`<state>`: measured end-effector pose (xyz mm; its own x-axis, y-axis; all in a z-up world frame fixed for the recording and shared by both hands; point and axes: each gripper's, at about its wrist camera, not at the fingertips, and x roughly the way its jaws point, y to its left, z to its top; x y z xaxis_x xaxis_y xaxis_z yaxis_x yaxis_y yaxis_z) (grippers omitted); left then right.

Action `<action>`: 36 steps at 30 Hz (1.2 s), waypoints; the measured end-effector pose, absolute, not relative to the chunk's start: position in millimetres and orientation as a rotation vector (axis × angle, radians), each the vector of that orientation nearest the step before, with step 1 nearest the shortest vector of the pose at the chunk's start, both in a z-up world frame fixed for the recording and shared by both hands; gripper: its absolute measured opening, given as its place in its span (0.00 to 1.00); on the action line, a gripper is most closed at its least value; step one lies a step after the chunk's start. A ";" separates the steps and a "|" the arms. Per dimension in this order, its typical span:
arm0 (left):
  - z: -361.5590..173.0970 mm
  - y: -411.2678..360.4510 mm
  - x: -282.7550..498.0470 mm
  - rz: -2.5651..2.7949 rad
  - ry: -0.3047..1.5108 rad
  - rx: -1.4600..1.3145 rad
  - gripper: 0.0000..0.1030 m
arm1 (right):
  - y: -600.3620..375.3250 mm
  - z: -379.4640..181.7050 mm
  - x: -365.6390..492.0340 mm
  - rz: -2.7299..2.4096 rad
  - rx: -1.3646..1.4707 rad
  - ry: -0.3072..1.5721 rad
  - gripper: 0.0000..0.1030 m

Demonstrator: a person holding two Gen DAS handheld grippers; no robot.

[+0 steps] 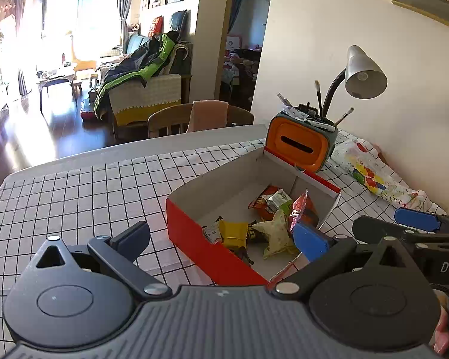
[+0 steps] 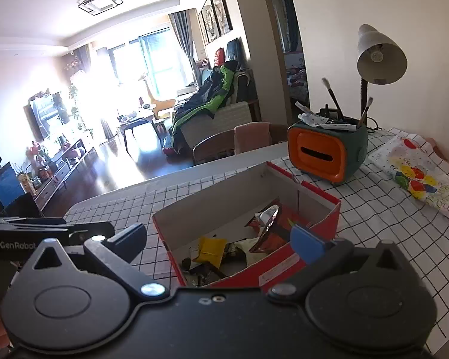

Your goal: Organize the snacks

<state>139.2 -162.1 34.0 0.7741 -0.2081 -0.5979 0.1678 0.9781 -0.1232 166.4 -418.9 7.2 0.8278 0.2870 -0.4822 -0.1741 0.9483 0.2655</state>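
A red cardboard box (image 1: 191, 236) stands on the checked tablecloth and holds several snack packets: a yellow one (image 1: 233, 233), a pale star-shaped one (image 1: 277, 233) and red ones (image 1: 302, 209). My left gripper (image 1: 221, 239) is open and empty, with the box's near wall between its fingers. The right gripper shows at the right edge of the left wrist view (image 1: 416, 221). In the right wrist view the same box (image 2: 284, 272) lies just ahead of my open, empty right gripper (image 2: 221, 242), with the yellow packet (image 2: 211, 249) inside.
An orange and green tissue holder (image 1: 299, 146) with brushes and a grey desk lamp (image 1: 363, 74) stand behind the box. A printed bag (image 1: 371, 173) lies by the wall. A wooden chair (image 1: 170, 119) stands at the table's far edge.
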 end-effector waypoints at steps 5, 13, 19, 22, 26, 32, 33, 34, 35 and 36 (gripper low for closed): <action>34.6 -160.2 139.7 -0.195 0.647 -0.071 1.00 | -418.3 7.3 166.1 0.250 0.218 0.550 1.00; 34.3 -159.6 139.0 -0.201 0.641 -0.074 1.00 | -417.8 8.8 164.9 0.241 0.221 0.548 1.00; 36.6 -158.0 135.6 -0.210 0.626 -0.077 1.00 | -416.9 9.5 164.4 0.226 0.219 0.537 1.00; 38.1 -158.7 133.8 -0.221 0.613 -0.073 1.00 | -417.6 8.9 164.3 0.205 0.226 0.540 1.00; 39.2 -159.2 133.4 -0.225 0.604 -0.069 1.00 | -416.0 9.5 163.2 0.202 0.226 0.539 1.00; 41.5 -159.8 131.0 -0.230 0.587 -0.062 1.00 | -414.7 11.8 160.9 0.195 0.223 0.523 1.00; 41.8 -160.0 131.0 -0.232 0.586 -0.060 1.00 | -414.5 11.8 161.1 0.195 0.223 0.523 1.00; 42.1 -160.4 130.8 -0.233 0.586 -0.058 1.00 | -414.5 11.9 161.0 0.195 0.222 0.522 1.00; 42.3 -160.8 130.7 -0.235 0.585 -0.058 1.00 | -414.6 12.0 161.0 0.194 0.222 0.521 1.00; 42.3 -160.0 130.0 -0.238 0.584 -0.059 1.00 | -414.8 11.0 160.3 0.193 0.219 0.519 1.00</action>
<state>130.0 -160.0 42.3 0.8076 -0.2391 -0.5391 0.2057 0.9709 -0.1224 160.3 -414.8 11.0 0.8513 0.2372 -0.4681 -0.1268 0.9585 0.2552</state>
